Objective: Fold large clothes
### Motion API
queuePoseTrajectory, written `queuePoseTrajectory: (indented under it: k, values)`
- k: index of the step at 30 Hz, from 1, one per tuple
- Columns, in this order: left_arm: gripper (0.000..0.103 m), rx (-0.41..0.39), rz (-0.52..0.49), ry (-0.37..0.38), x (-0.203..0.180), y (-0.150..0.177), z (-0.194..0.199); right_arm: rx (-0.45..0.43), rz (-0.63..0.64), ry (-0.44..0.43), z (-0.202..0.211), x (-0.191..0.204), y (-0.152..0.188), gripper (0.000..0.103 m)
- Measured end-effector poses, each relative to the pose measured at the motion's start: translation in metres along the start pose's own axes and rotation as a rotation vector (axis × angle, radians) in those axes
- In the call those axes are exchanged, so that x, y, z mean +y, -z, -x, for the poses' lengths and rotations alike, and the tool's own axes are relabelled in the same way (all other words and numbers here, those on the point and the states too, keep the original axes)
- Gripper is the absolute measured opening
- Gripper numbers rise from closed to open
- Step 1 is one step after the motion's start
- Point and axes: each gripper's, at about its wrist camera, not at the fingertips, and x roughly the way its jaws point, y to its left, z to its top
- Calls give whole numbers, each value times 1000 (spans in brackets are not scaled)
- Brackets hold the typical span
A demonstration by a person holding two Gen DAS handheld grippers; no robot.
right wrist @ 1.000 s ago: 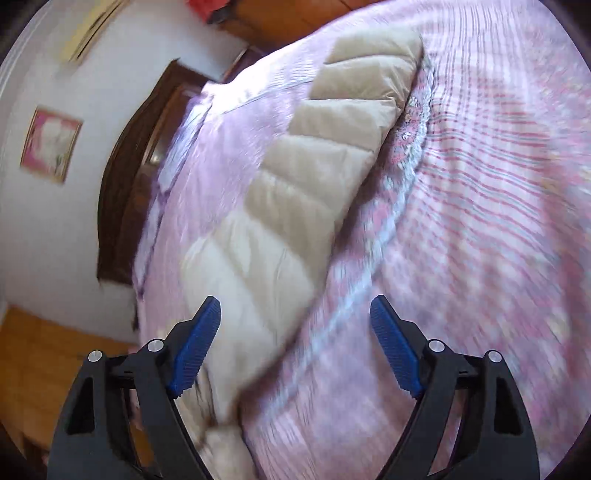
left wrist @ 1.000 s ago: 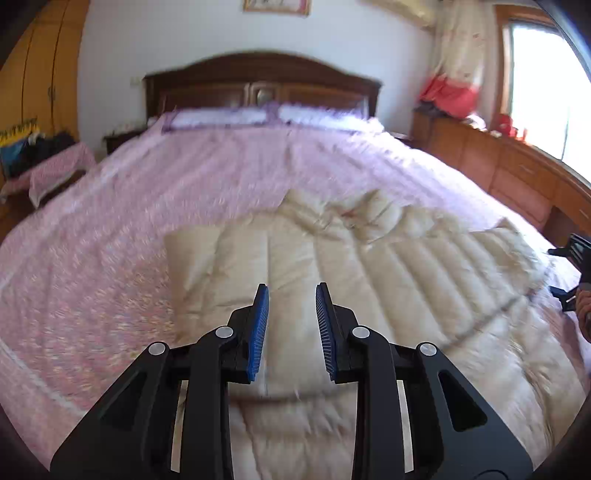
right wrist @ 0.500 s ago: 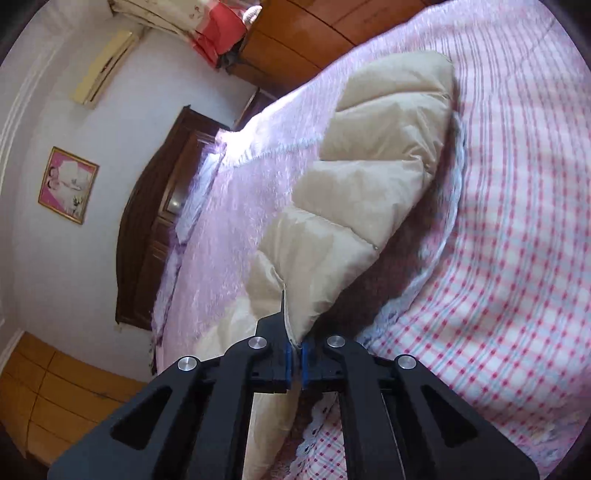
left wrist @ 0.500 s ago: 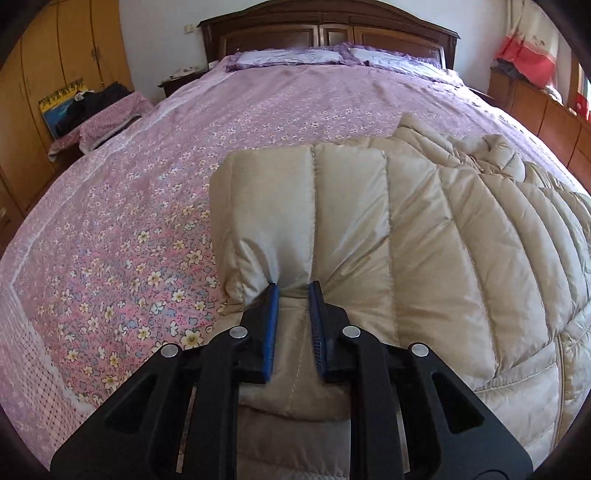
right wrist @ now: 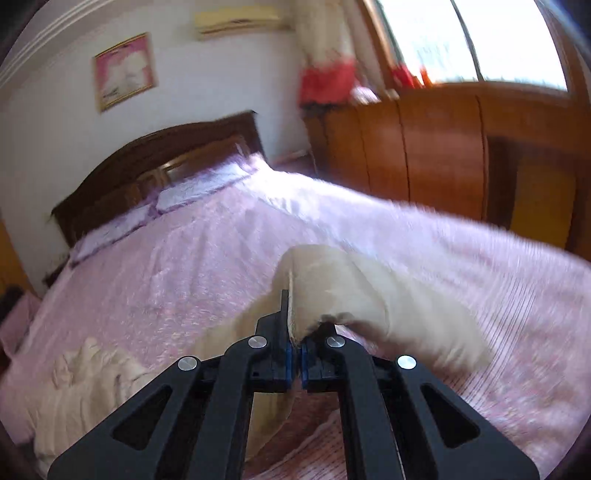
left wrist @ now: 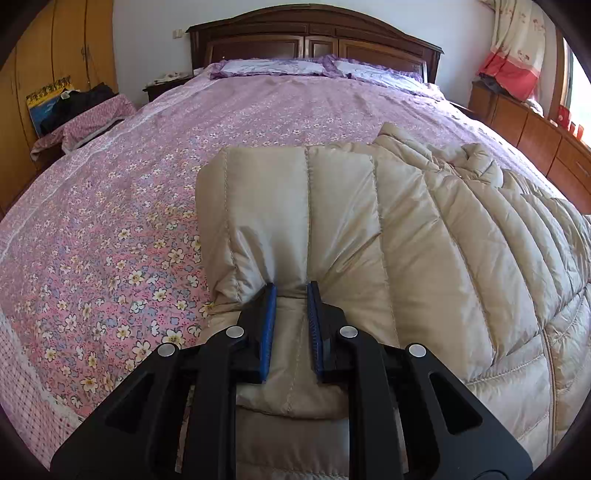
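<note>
A beige quilted down jacket (left wrist: 424, 236) lies spread on the bed's pink flowered cover (left wrist: 140, 192). My left gripper (left wrist: 290, 295) is at the jacket's near left part. Its jaws are closing, and a puckered fold of the fabric is pinched between the blue pads (left wrist: 269, 325). In the right wrist view, my right gripper (right wrist: 294, 338) is shut on the edge of a padded part of the jacket (right wrist: 373, 299) and holds it up off the cover (right wrist: 177, 280). The rest of the jacket (right wrist: 85, 384) lies crumpled at the lower left of that view.
A dark wooden headboard (left wrist: 314, 33) and two pillows (left wrist: 273, 66) are at the far end of the bed. Wooden cabinets (left wrist: 528, 125) run along the right side under a window. A cloth-covered stand with clothes (left wrist: 85, 114) and a wardrobe (left wrist: 55, 55) are on the left.
My left gripper came down onto the jacket and closed on a fold. My right gripper shut on the jacket's edge, rolled upright and lifted it off the bed.
</note>
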Motion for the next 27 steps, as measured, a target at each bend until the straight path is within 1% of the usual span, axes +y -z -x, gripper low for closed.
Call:
queuePoseTrajectory:
  k: [2,4,5,7,8,10,11,13,17,18,20,22,24,27]
  values:
    - [17,-1,8,9,0,0,1,-27,91,-30,18,38,-8,4]
    - [17,-2,11,16,1,1,2,-53,239,-56,41,93,-6,4]
    - [17,-4,13,19,2,2,2,-53,312,-100,48,127,-3,4]
    - [17,-6,18,25,3,3,3,-39,399,-165,53,171,12,4]
    - [17,-6,20,27,4,4,3,-21,452,-197,54,200,24,4]
    - [17,-4,21,31,6,4,3,26,503,-244,56,235,46,4]
    - [17,-4,20,32,7,3,3,64,525,-283,54,256,62,4]
    - [17,-2,21,34,8,3,3,120,561,-319,49,280,90,5]
    - [17,-3,22,37,10,2,3,249,651,-318,23,329,143,5]
    - [17,-3,24,39,11,2,3,289,664,-310,17,331,153,5]
    - [17,-4,25,41,12,2,3,382,686,-285,4,351,172,6]
    - [17,-7,27,45,13,2,3,468,719,-247,-5,357,187,10]
    - [17,-9,33,54,15,2,4,490,785,-201,-12,367,198,11]
    - [17,-9,39,61,18,3,4,476,868,-150,-7,378,202,16]
